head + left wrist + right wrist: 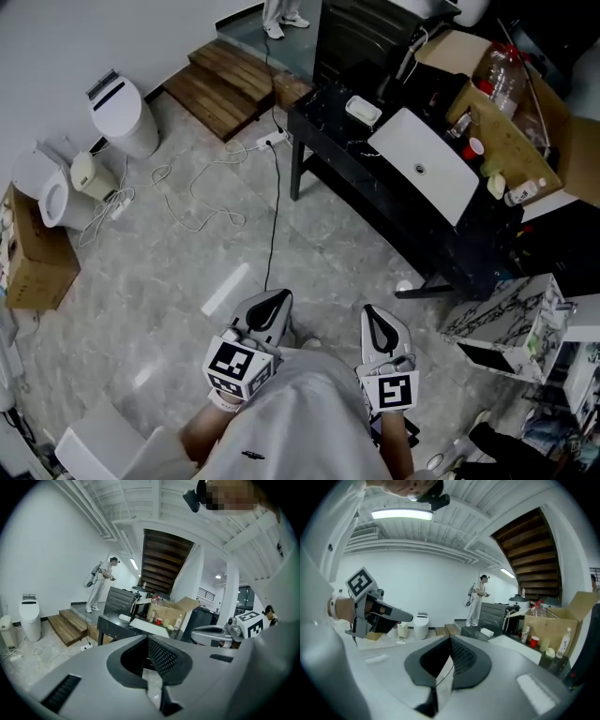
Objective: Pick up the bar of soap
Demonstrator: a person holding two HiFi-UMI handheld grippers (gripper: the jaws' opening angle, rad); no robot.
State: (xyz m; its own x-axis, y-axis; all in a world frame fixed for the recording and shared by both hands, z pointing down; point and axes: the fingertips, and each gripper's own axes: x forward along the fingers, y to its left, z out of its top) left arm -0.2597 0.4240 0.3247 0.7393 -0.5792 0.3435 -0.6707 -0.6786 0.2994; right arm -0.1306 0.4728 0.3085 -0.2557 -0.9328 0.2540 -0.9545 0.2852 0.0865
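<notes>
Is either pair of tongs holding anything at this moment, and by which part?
Nothing is held. The left tongs and the right tongs are both shut on nothing, well short of the black table.

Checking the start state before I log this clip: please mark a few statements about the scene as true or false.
1. The left gripper and right gripper are both shut and empty. True.
2. The right gripper touches the soap. False: it lies on the black table, far from both grippers.
3. A white sink sits on that table. True.
4. The cardboard box beside the sink is closed. False: its flaps stand open, with bottles inside.
</notes>
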